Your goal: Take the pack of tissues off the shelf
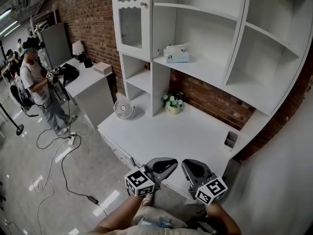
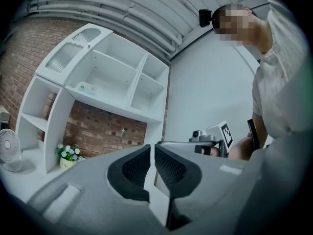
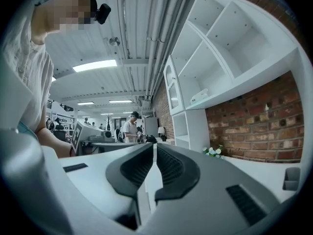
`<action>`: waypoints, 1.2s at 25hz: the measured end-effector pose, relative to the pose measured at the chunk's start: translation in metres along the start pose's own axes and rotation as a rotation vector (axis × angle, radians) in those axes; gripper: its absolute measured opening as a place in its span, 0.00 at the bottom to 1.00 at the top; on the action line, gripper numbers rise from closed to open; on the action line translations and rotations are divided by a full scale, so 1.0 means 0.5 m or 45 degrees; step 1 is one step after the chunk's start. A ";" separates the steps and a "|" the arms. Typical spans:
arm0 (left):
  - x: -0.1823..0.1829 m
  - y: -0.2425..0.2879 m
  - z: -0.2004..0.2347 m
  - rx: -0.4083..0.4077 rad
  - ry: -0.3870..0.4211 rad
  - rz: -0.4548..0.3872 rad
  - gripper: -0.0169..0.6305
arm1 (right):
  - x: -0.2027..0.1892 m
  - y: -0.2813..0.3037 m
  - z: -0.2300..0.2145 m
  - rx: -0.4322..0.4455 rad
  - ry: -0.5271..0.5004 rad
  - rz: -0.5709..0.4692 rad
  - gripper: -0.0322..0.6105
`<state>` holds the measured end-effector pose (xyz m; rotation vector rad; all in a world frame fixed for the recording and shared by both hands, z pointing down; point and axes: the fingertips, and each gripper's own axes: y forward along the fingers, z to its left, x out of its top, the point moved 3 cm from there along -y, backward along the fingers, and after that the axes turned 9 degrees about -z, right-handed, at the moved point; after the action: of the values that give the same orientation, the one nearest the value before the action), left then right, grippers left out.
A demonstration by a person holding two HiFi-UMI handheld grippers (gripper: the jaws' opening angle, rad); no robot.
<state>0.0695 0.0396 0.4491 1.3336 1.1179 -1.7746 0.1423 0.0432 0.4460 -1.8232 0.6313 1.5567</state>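
Observation:
The pack of tissues (image 1: 177, 54) is a pale blue-and-white packet lying on the middle shelf of the white shelf unit (image 1: 205, 70), above the desk. It shows small and far off in the left gripper view (image 2: 87, 87) and in the right gripper view (image 3: 199, 96). My left gripper (image 1: 166, 164) and right gripper (image 1: 192, 168) hang side by side before the desk's front edge, well below and short of the pack. In each gripper view the jaws, left (image 2: 152, 153) and right (image 3: 154, 153), are shut with nothing between them.
On the white desk (image 1: 195, 131) stand a small flower pot (image 1: 172, 103), a desk fan (image 1: 123, 109) and a grey holder (image 1: 231, 139) at the right. A glass cabinet door (image 1: 130, 18) is left of the shelf. A person (image 1: 36, 77) stands far left among floor cables (image 1: 54, 160).

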 end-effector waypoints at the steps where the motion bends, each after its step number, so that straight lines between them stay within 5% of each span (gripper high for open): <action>1: 0.001 0.005 0.013 -0.004 -0.002 -0.002 0.04 | 0.000 0.009 -0.011 -0.004 0.001 -0.002 0.08; 16: 0.024 0.064 0.229 -0.075 -0.022 0.029 0.05 | -0.014 0.190 -0.137 -0.074 0.037 0.010 0.08; 30: 0.044 0.043 0.367 -0.160 -0.032 0.034 0.11 | -0.034 0.329 -0.162 -0.146 0.022 -0.010 0.08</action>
<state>0.0067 -0.1354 0.4448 1.2427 1.1725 -1.6687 0.0748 -0.1280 0.4422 -1.9230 0.5528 1.6025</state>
